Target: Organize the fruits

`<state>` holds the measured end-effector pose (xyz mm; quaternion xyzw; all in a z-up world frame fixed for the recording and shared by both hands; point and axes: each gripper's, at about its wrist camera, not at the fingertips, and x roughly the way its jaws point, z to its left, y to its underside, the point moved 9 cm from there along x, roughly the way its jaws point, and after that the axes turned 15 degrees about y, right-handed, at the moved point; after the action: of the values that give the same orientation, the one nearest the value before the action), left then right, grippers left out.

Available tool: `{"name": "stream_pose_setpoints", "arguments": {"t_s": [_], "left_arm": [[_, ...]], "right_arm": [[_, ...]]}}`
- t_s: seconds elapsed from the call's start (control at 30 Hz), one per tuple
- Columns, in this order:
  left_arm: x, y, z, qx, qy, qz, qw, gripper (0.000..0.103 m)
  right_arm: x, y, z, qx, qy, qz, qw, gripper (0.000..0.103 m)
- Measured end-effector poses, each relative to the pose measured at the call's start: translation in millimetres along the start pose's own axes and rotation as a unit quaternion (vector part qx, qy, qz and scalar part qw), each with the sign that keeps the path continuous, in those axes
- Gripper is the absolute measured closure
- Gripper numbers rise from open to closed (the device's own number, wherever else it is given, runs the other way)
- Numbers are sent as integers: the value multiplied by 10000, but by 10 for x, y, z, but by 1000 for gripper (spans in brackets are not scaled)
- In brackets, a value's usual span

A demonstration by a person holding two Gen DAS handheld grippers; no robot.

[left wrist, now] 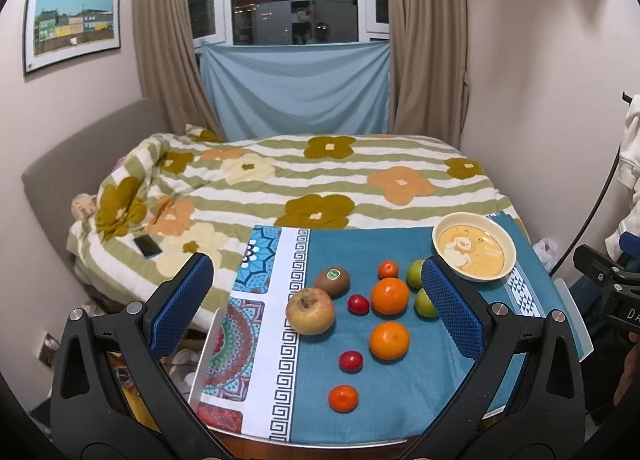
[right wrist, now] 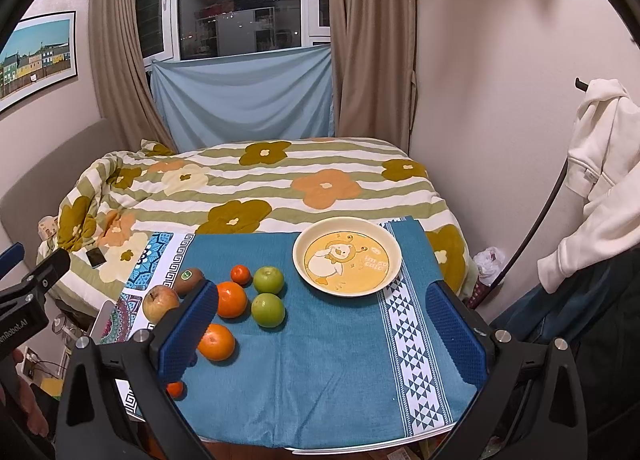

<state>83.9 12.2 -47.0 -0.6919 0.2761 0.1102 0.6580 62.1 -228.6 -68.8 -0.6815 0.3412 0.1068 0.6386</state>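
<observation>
Nearest the cameras, the left tongs [left wrist: 318, 292] and the right tongs [right wrist: 322, 324] both stand spread wide above the tabletop, with nothing between their blue pads. Under them lies a teal cloth [right wrist: 320, 372] covering the tabletop. Closest on it sits a small mandarin [left wrist: 343, 398], then a red cherry tomato [left wrist: 351, 361] and a large orange [left wrist: 389, 340]. Behind these come an apple [left wrist: 310, 311], a second cherry tomato [left wrist: 358, 304] and another orange [left wrist: 390, 295]. Two green fruits [right wrist: 268, 309] sit just beside the oranges, one behind the other. Farther back rest a kiwi [left wrist: 332, 280] with a sticker and a small mandarin [left wrist: 388, 269]. The cartoon-printed bowl [right wrist: 347, 225] stands at the cloth's far right, apart from the fruit. Beyond is a bed with a flowered quilt [left wrist: 280, 180], a phone [left wrist: 147, 246] lying on it.
</observation>
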Motion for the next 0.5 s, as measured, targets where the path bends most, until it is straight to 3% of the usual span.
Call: {"name": "stream_pose_setpoints", "arguments": {"t_s": [0.3,0.5], "left_arm": [[37,12,250,90,-172,238,9995,0],[236,376,385,-211,-135,747,9969,0]], "right_arm": [[28,-24,124,-211,26,29,9998,0],[267,180,353,-672,-479,270,9962,0]]}}
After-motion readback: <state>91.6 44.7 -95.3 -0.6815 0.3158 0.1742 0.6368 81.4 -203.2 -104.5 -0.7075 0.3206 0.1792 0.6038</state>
